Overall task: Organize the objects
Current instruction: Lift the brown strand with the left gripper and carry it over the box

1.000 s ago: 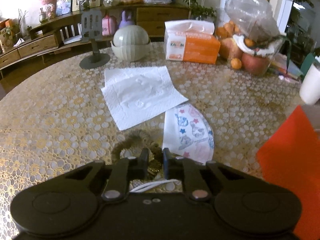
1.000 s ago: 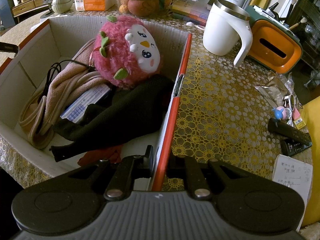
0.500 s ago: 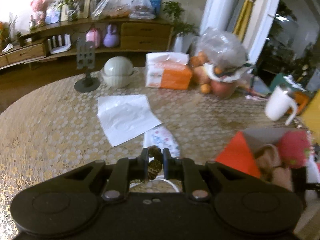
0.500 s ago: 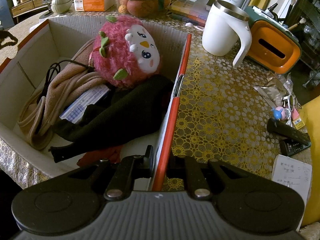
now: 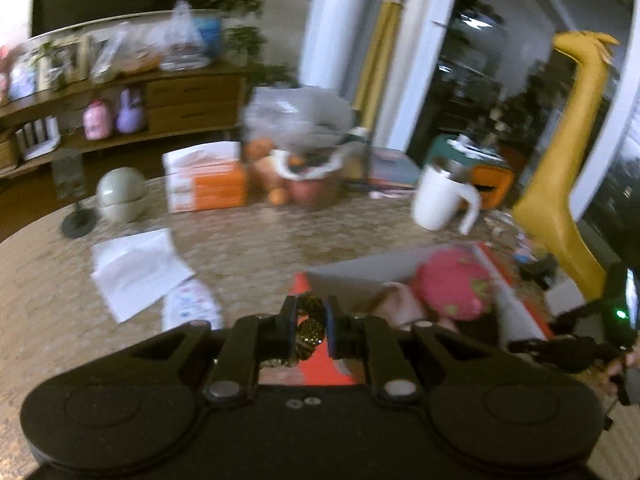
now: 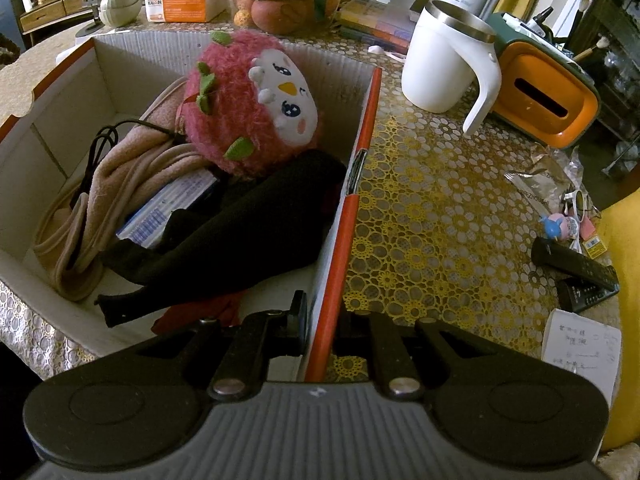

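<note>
The left gripper (image 5: 311,326) has its jaws closed narrow on one small dark and gold thing (image 5: 309,327), too blurred to name, held in the air near the corner of the cardboard box (image 6: 72,92). The right gripper (image 6: 323,326) has its jaws pinched on the orange-edged side wall of that box.

Inside the box lie one pink plush toy (image 6: 252,108), one beige cloth (image 6: 120,176), one black cable (image 6: 100,144), one black cloth (image 6: 240,236) and one blue-white packet (image 6: 168,208).

On the desk (image 6: 432,208) stand one white mug (image 6: 444,68), one orange tissue pack (image 6: 184,2) with a short label I cannot read surely, two black remotes (image 6: 576,264) and one handwritten note (image 6: 580,348), not legible. In the left view, one white napkin (image 5: 136,272) lies flat.
</note>
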The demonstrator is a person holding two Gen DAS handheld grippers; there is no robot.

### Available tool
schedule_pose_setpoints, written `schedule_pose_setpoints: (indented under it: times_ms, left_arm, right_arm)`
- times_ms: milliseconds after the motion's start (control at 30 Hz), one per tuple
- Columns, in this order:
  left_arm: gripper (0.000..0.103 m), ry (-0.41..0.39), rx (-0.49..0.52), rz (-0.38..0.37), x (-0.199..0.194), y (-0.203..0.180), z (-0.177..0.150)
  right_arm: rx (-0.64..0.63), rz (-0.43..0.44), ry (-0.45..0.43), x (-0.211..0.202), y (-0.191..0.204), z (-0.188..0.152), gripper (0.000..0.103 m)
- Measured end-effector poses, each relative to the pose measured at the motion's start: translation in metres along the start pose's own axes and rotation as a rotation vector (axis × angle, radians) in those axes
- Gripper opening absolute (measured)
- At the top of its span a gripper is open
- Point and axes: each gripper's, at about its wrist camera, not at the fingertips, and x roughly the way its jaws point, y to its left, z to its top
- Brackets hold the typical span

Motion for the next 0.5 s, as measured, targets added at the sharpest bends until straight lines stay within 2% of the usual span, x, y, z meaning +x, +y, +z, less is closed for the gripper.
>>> schedule_pose_setpoints:
  times_ms: [333, 500]
  left_arm:
    - [0.011, 0.047, 0.069, -0.083, 0.036, -0.067, -0.009]
    - [0.011, 0.078, 0.102, -0.060, 0.059, -0.089, -0.019]
  right_arm:
    - [0.001, 0.000, -0.003, 0.000, -0.001, 0.000, 0.011]
    - [0.002, 0.001, -0.004, 0.000, -0.001, 0.000, 0.011]
